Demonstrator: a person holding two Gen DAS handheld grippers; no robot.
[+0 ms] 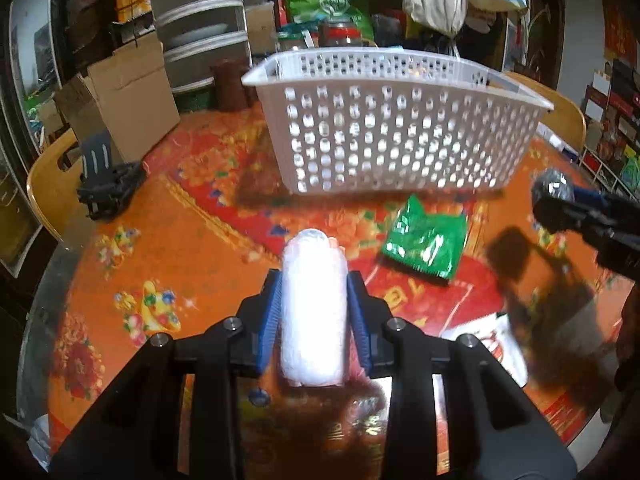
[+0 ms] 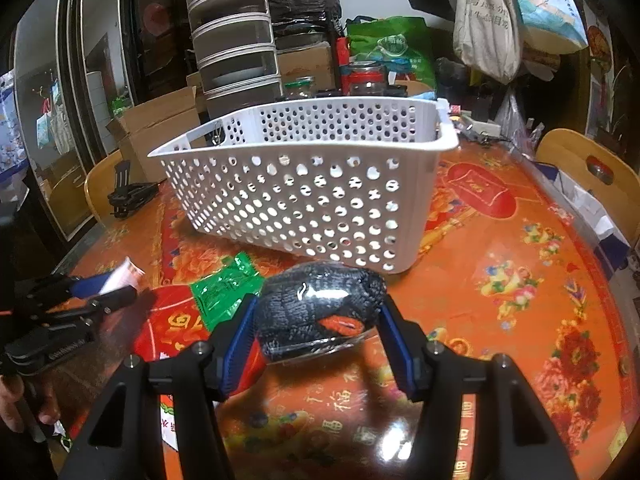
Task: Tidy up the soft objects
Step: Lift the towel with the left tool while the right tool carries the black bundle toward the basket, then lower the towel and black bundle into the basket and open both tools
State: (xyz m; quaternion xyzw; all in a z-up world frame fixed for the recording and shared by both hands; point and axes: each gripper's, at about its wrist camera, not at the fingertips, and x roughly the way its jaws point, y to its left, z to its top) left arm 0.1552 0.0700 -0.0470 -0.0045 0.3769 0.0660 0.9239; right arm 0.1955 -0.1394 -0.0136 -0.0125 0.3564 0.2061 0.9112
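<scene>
My left gripper [image 1: 313,280] is shut on a white soft roll in clear wrap [image 1: 313,312], held above the orange patterned table. My right gripper [image 2: 316,312] is shut on a dark knitted bundle in clear plastic [image 2: 320,312] with a red-orange patch. The white perforated basket [image 1: 400,136] [image 2: 304,200] stands ahead of both grippers on the table. A green foil packet [image 1: 426,240] [image 2: 224,292] lies flat in front of the basket. In the left wrist view the right gripper [image 1: 560,196] with its dark bundle shows at the right edge; in the right wrist view the left gripper [image 2: 108,288] shows at the left.
A black folded stand [image 1: 108,184] [image 2: 128,196] sits at the table's left side. Wooden chair backs [image 2: 588,168] stand around the table. Cardboard boxes [image 1: 124,92], jars [image 2: 364,76], stacked containers and hanging bags crowd the space behind the basket. A white printed bag [image 1: 500,344] lies near the front.
</scene>
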